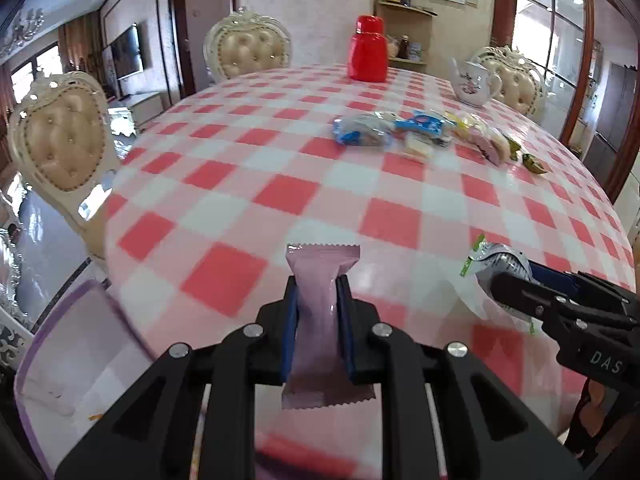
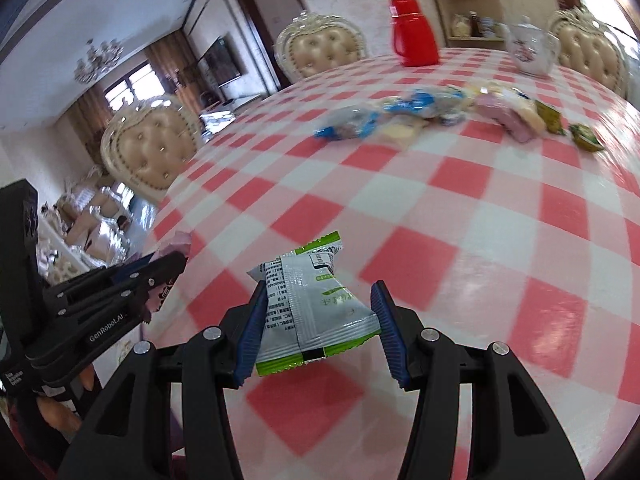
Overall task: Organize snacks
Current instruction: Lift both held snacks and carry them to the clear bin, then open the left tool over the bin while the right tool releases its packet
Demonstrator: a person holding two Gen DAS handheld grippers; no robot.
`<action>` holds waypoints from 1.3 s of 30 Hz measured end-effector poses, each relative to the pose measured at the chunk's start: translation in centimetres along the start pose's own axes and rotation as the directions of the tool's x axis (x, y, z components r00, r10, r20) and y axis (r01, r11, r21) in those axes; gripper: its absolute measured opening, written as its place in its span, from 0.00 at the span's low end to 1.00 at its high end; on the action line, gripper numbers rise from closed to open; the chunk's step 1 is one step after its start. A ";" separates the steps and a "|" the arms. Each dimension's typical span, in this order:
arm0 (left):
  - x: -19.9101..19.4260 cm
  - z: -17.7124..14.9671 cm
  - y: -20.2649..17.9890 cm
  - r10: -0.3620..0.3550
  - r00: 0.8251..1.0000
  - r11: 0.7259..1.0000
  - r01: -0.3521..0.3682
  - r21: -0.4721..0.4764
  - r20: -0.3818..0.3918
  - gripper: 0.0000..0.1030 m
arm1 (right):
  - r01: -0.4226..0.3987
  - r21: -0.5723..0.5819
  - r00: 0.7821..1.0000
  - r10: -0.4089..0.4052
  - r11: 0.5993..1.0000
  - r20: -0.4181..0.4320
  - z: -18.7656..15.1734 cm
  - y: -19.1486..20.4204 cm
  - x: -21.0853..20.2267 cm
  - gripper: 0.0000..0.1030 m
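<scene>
- Left wrist view: the left gripper (image 1: 318, 320) is clenched on a pink snack packet (image 1: 322, 320), its blue pads pressing both sides; the packet stands upright between them with crimped ends above and below, and no print can be read on it.
- Below and left of that packet sits a container with a purple rim (image 1: 60, 344) at the desk edge.
- The desk (image 1: 248, 208) carries a red-and-white checked cloth. A red jug (image 1: 368, 49) stands at its far side; nearer than the jug lies a pile of snacks (image 1: 424, 134), blue, yellow, pink and green wrappers touching one another.
- Right of the jug stands a white teapot (image 1: 472, 82).
- The right gripper (image 1: 494, 276) enters from the right, holding a silver and green packet (image 1: 490, 264); the letters "DAS" show on its black body.
- Right wrist view: the right gripper (image 2: 320, 320) holds the silver and green packet (image 2: 312, 312), tilted; its left pad presses the packet and the right pad meets the packet's corner. The packet's fine print is too small to read.
- The left gripper (image 2: 168, 270) shows at left, marked "GenRobot.AI", the pink snack packet (image 2: 176, 242) peeking past its tips.
- The pile of snacks (image 2: 440, 114) lies nearer than the red jug (image 2: 414, 32), blurred; the white teapot (image 2: 532, 52) stands right of the jug.
</scene>
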State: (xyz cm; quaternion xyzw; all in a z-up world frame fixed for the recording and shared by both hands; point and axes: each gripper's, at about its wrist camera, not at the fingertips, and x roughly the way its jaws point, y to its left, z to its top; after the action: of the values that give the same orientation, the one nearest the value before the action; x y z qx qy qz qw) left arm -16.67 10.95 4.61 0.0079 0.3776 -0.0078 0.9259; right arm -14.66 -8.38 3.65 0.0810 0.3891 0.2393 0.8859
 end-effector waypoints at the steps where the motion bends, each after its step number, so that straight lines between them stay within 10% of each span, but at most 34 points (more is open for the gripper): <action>1: -0.3 -0.3 0.6 0.003 1.000 1.000 -0.003 -0.004 0.002 0.18 | -0.009 -0.010 1.000 0.009 1.000 -0.005 -0.1 0.6 0.1 0.50; 19: -2.5 -2.7 11.3 0.114 0.993 0.989 -0.117 -0.088 -0.029 0.18 | -0.147 -0.252 0.985 0.118 0.956 -0.125 -2.6 12.9 1.9 0.50; 39: -2.4 -5.2 18.2 0.319 0.930 0.948 -0.313 0.061 -0.184 0.21 | -0.369 -0.545 0.926 0.248 0.753 -0.284 -8.6 23.8 2.3 0.51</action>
State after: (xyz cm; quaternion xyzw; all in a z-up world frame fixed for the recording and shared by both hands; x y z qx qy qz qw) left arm -21.63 29.23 2.78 0.0834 0.4584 0.1363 0.8743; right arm -28.15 13.14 4.12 -0.1581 0.3609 0.4980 0.7725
